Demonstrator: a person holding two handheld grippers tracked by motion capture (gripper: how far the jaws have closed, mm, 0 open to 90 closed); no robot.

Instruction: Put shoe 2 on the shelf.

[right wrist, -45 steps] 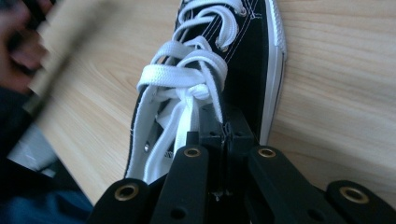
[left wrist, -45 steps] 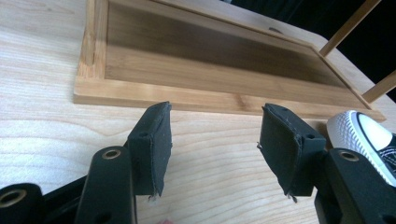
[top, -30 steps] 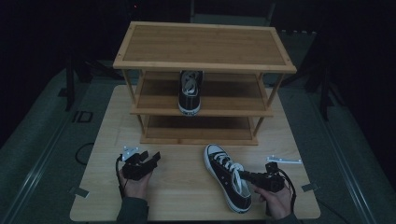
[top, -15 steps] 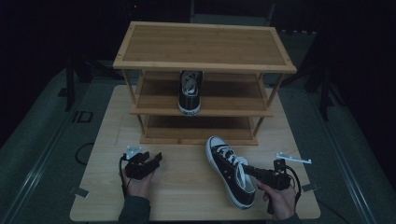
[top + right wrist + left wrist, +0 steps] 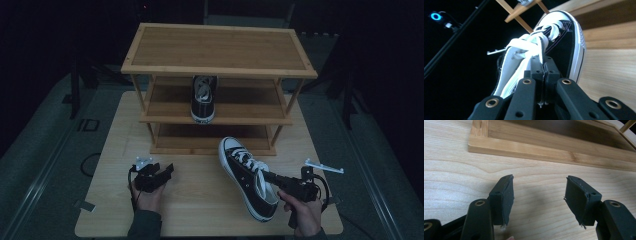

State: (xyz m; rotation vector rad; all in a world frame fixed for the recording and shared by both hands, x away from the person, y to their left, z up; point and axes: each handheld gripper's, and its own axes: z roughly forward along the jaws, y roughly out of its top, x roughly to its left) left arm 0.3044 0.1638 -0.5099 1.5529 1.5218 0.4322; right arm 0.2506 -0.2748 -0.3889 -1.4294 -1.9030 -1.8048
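A black canvas sneaker (image 5: 247, 177) with white laces and a white toe cap hangs tilted above the table's front right, toe toward the rack. My right gripper (image 5: 265, 176) is shut on its upper edge beside the laces. In the right gripper view the jaws (image 5: 544, 65) press together on the sneaker's (image 5: 564, 32) upper. A matching sneaker (image 5: 203, 98) stands on the middle shelf of the wooden rack (image 5: 218, 50). At the front left my left gripper (image 5: 167, 170) rests low over the table, open. Its pads (image 5: 504, 195) stand wide apart with bare wood between them.
The three-tier bamboo rack stands at the back of the wooden table (image 5: 200, 205); its bottom shelf (image 5: 554, 145) lies just ahead of the left gripper. Dark floor and stands surround the table. Bare wood lies between the two hands.
The right hand has risen with the sneaker, lifting it off the table and bringing its toe nearer the rack. The left gripper has kept still.
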